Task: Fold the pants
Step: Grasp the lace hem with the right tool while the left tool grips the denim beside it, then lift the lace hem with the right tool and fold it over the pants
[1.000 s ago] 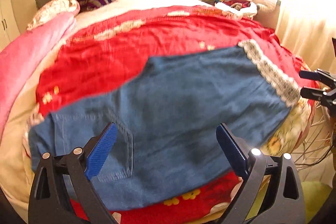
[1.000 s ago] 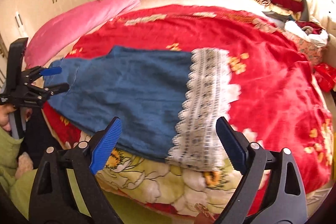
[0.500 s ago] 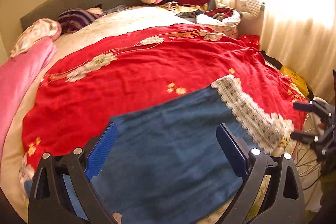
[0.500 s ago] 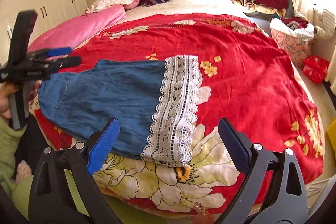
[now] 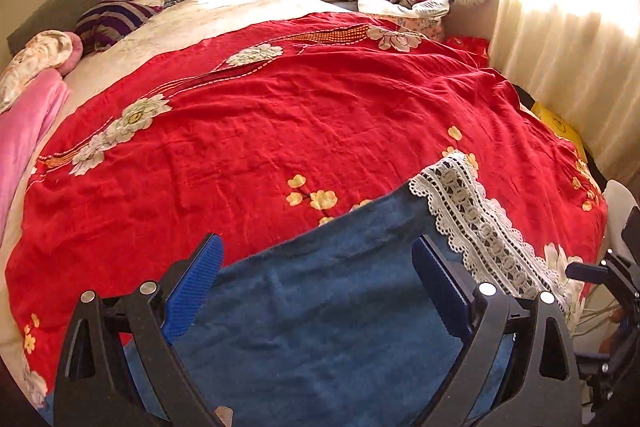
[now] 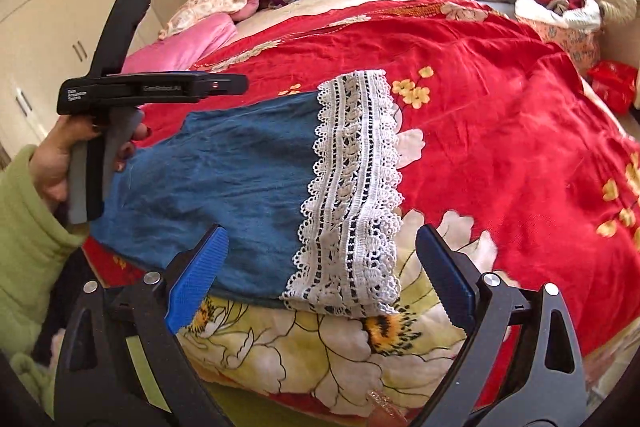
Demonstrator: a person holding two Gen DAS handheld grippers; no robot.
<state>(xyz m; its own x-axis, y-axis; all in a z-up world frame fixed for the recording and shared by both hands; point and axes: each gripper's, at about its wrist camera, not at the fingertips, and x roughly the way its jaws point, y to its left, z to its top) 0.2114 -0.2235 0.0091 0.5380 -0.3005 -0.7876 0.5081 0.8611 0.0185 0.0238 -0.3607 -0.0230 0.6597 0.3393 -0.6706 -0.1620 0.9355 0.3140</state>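
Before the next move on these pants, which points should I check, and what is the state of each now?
1. Left gripper open, nothing between its fingers: ok.
2. Right gripper open, nothing held: ok.
3. Pants lie flat on the red bedspread: ok.
4. Lace hem lies straight, not curled under: ok.
5. Waist end in view for grasping: not ok; the hand with the left gripper hides it.
6. Pants fully on the bed: not ok; the hem's near corner hangs over the edge.
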